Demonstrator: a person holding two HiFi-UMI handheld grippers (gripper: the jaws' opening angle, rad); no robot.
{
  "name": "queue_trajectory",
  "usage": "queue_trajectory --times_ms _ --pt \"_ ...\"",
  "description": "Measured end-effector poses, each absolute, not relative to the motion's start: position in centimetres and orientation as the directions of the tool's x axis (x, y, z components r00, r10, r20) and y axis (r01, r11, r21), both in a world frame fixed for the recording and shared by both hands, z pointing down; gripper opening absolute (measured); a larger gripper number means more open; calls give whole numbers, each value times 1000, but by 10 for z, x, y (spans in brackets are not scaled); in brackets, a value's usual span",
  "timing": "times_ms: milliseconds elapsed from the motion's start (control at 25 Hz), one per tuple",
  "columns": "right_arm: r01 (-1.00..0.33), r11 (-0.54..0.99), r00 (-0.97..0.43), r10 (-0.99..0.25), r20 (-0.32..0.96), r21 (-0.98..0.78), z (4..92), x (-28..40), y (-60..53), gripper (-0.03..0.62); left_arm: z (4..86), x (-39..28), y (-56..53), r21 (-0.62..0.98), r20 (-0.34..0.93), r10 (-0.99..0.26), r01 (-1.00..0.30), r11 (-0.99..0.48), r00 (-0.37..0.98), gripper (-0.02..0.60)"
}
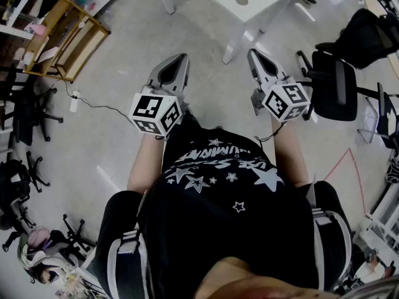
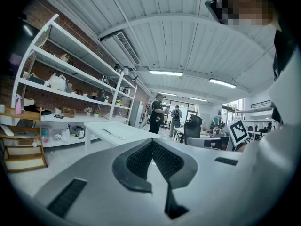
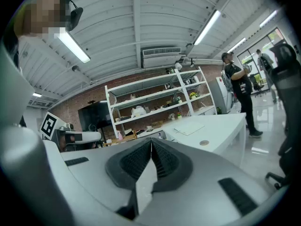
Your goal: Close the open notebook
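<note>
A flat white notebook [image 2: 117,133] lies open on a white table [image 2: 94,128] some way ahead; the right gripper view shows the notebook [image 3: 189,130] on that table [image 3: 221,135] too. In the head view only the table's near corner [image 1: 262,5] shows, and the notebook is out of frame. I hold both grippers in front of my body over the grey floor, short of the table. My left gripper [image 1: 182,58] [image 2: 152,142] is shut and holds nothing. Its pads meet at the tips. My right gripper [image 1: 252,53] [image 3: 151,141] is also shut and holds nothing.
A wooden rack [image 1: 68,36] stands at the left, with a cable [image 1: 93,104] on the floor near it. Black office chairs [image 1: 336,86] are at the right. White wall shelves [image 2: 70,79] run behind the table. A person [image 2: 157,113] [image 3: 237,93] stands beyond it. A small round disc [image 3: 203,143] lies on the tabletop.
</note>
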State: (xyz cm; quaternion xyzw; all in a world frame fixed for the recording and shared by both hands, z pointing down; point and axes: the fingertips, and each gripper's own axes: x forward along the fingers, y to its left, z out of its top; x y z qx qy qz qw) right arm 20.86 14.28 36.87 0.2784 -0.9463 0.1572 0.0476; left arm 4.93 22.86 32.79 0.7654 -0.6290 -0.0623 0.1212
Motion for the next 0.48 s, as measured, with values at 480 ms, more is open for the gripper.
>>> queue_trajectory --times_ms 480 --pt "-581 764 -814 -551 183 -283 360 103 112 9 324 -49 197 265 51 -968 -938 -222 244 9"
